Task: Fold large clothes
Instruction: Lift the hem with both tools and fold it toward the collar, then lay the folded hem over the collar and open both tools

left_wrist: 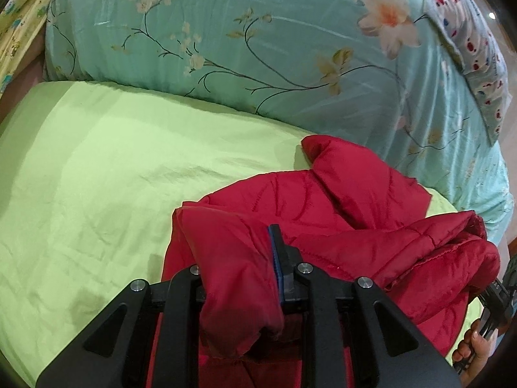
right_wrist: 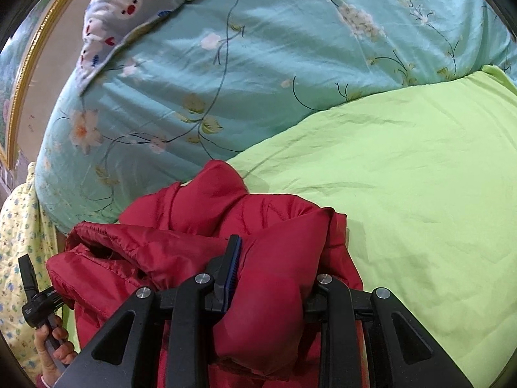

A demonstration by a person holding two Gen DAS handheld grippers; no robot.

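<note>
Currently 1 red padded jacket (left_wrist: 323, 213) lies bunched on the green sheet (left_wrist: 113, 168), near 1 teal floral quilt (left_wrist: 226, 32) w/ 1 grey patterned pillow (left_wrist: 468, 48) on it. 2 grippers: left gripper (left_wrist: 239, 258) clamped on a jacket fold, right gripper (right_wrist: 274, 258) likewise gripping a fold. 2 hands visible, 1 per view: right hand (left_wrist: 471, 352), left hand (right_wrist: 51, 349).
</note>
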